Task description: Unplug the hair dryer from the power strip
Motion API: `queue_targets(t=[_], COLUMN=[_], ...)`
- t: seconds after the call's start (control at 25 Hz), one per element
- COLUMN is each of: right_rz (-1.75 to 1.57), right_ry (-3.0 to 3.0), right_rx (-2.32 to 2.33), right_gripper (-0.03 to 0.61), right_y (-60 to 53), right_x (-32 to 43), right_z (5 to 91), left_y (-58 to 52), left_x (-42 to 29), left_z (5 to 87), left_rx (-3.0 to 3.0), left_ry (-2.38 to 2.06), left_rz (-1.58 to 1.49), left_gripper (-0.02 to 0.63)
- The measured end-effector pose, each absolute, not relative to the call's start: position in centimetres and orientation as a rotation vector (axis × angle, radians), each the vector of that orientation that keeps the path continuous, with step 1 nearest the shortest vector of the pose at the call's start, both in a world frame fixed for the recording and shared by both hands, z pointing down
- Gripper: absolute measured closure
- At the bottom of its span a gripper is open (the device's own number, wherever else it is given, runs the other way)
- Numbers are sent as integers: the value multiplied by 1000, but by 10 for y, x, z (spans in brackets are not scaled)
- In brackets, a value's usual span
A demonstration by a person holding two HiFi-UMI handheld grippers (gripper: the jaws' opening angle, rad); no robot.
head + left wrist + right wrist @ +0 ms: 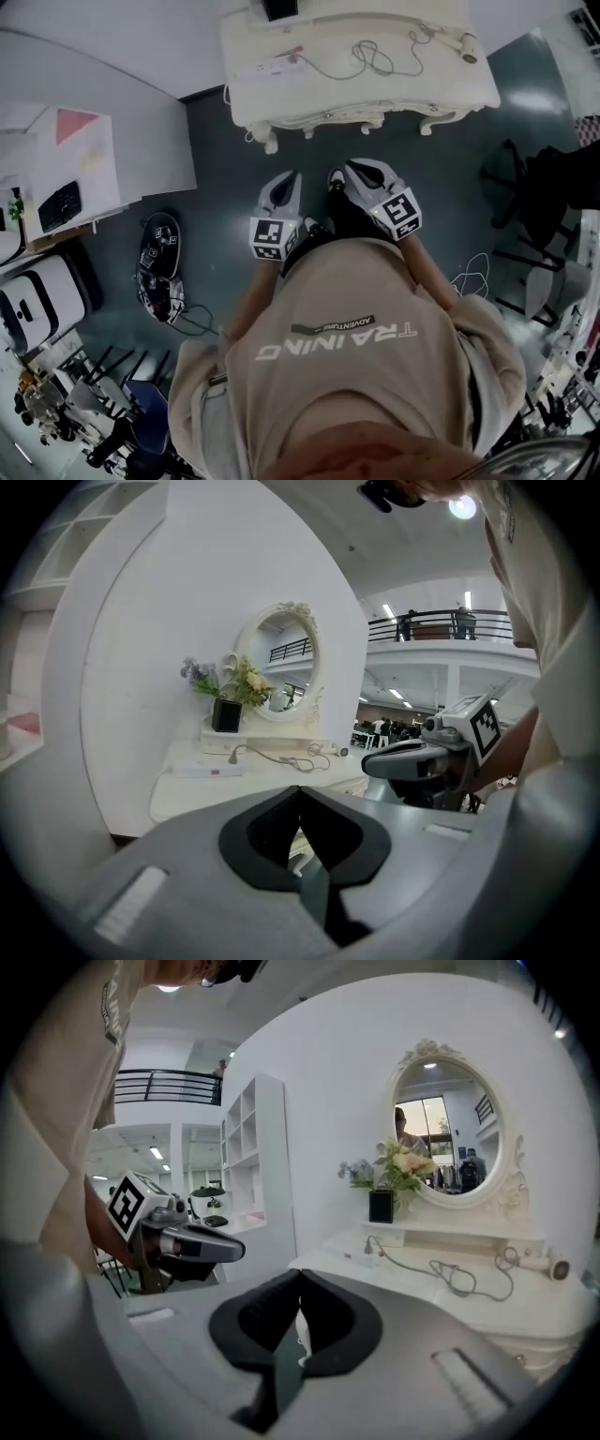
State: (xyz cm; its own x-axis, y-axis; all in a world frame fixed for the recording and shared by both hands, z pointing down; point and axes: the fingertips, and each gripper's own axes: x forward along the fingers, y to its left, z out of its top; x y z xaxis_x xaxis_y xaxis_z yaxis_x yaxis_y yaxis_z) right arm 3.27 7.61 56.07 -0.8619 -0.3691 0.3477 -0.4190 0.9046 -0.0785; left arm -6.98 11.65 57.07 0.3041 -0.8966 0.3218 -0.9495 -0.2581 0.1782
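At the top of the head view stands a white dressing table, and on its tabletop (pixel 253 103) the power strip (pixel 277 64) lies toward the upper left. A looping cord (pixel 370 58) trails from it across to the hair dryer (pixel 461 42) near the upper right edge. Both tools hang close to the person's body in the middle of the frame, well apart from the table. The left gripper (pixel 292 178) and the right gripper (pixel 352 171) are each clenched, tips meeting with nothing between them. The plug looks seated in the strip, so the task appears not yet begun. The strip seems to lie loose, so a pull on the plug with nothing pinning the strip would likely lift or drag the whole strip instead of freeing the plug. Grabbing the cord rather than the plug body risks the same, and could tug the dryer toward the table's rim. Either gripper must also open before reaching in, or it will only nudge the strip aside.
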Motion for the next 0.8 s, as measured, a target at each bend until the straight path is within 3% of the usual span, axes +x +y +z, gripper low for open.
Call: queue_targets(t=[0.32, 0.8], right_rz=[191, 249], right_ry=[-2859, -2937], right_rx=[458, 286], right_gripper=[575, 575], right_y=[-21, -129], right_x=[-19, -26], right_z=[539, 536], left_y=[46, -70], left_x=[-112, -115], left_z=[551, 555], left_rx=[2140, 1988], left_ry=[-1789, -1871], left_rz=[293, 277], left_gripper=[611, 611])
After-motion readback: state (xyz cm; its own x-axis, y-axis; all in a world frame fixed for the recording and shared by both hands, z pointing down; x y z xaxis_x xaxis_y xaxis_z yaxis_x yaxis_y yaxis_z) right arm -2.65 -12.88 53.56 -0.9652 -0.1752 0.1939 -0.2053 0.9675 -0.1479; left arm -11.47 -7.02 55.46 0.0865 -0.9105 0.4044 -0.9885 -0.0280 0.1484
